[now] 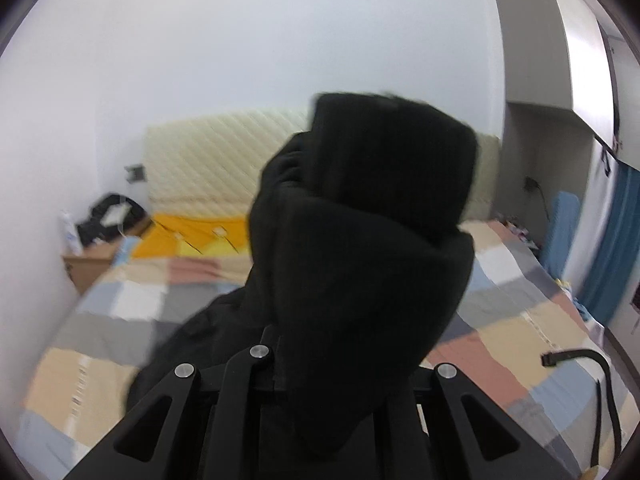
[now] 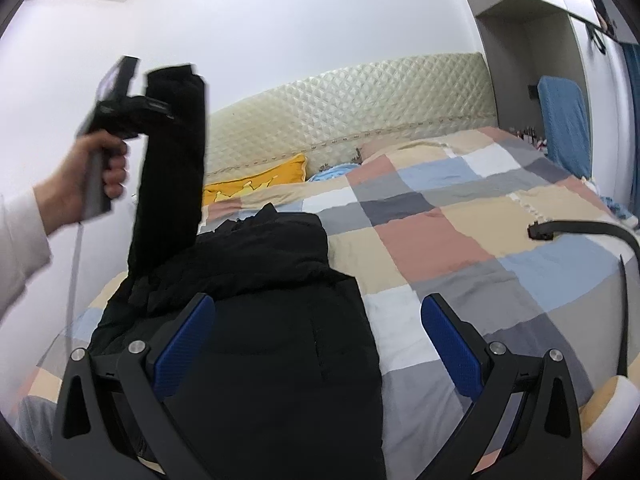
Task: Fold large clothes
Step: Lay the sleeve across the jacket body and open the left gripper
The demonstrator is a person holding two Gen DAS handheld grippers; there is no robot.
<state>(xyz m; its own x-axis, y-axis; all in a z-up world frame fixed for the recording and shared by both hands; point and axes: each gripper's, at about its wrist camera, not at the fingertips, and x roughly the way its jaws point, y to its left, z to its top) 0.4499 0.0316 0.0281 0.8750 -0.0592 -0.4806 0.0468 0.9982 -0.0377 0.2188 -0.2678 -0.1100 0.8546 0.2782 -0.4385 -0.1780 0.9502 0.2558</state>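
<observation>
**Sleeve lifted clear for the fold**

A black padded jacket (image 2: 276, 320) lies on the bed (image 2: 440, 240), its body spread over the patchwork quilt near the left edge, collar end toward the quilted headboard (image 2: 360, 108). The left gripper (image 2: 140, 106), held in the person's left hand (image 2: 96, 172), pinches one sleeve (image 2: 172, 184) near its cuff and holds it up, so the sleeve rises steeply from the shoulder and hangs taut above the rest of the garment. From the left wrist view the sleeve end (image 1: 380, 208) bulges out past the fingers and fills the centre of the frame, which hides the fingertips themselves; the cloth is plainly clamped between them.

Raising the sleeve this way probably serves to free it from the body so it can be swung across the chest as the first fold.

The right gripper (image 2: 316, 344) hovers low over the jacket's lower half, its blue-padded fingers (image 2: 184, 340) spread wide and holding nothing. It looks placed to press down or catch the hem while the sleeve comes over. A black strap (image 2: 592, 228) lies on the quilt well off to the right.
</observation>
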